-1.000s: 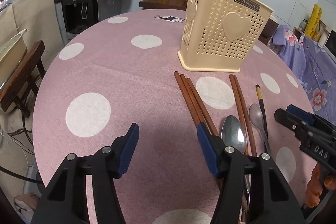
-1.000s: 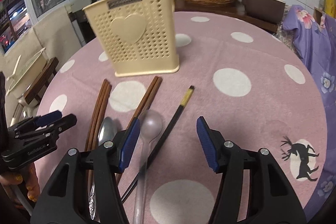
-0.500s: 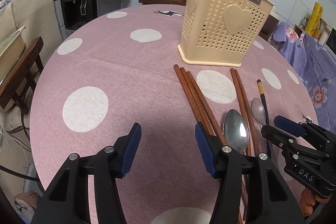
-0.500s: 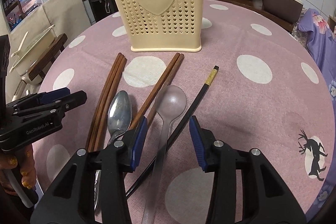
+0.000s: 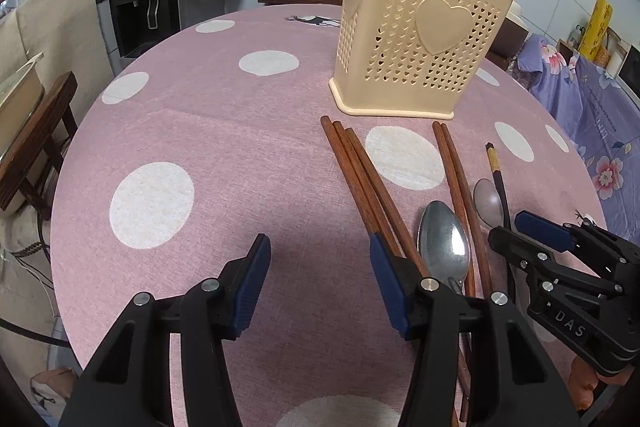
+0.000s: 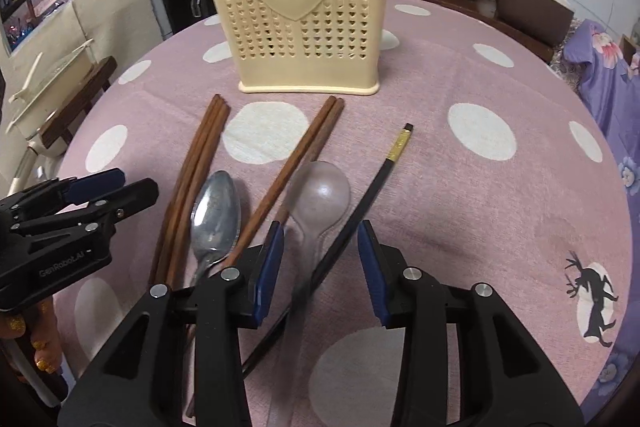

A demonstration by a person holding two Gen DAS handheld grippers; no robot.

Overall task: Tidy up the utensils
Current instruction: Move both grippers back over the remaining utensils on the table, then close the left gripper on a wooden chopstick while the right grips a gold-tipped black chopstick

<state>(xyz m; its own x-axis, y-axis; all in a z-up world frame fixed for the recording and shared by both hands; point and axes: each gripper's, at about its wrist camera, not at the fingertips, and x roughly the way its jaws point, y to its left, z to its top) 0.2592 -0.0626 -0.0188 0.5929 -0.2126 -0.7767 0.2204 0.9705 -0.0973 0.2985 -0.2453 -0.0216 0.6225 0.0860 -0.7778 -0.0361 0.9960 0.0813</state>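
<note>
Your right hand-held gripper [image 6: 320, 263] hangs half-open and empty astride the translucent plastic spoon [image 6: 318, 201] lying on the bench before the cream perforated holder [image 6: 304, 11]; it's light and slippery, so pinch the stiff handle mid-length.

The handles of the clear plastic spoon [image 6: 318, 195] and black chopstick [image 6: 360, 203] blur and vanish beneath the right gripper [image 6: 320, 259]. The steel spoon [image 5: 444, 239] handle and the brown chopsticks [image 5: 372, 187] lower ends hide behind the left gripper's [image 5: 318, 279] right finger.
</note>
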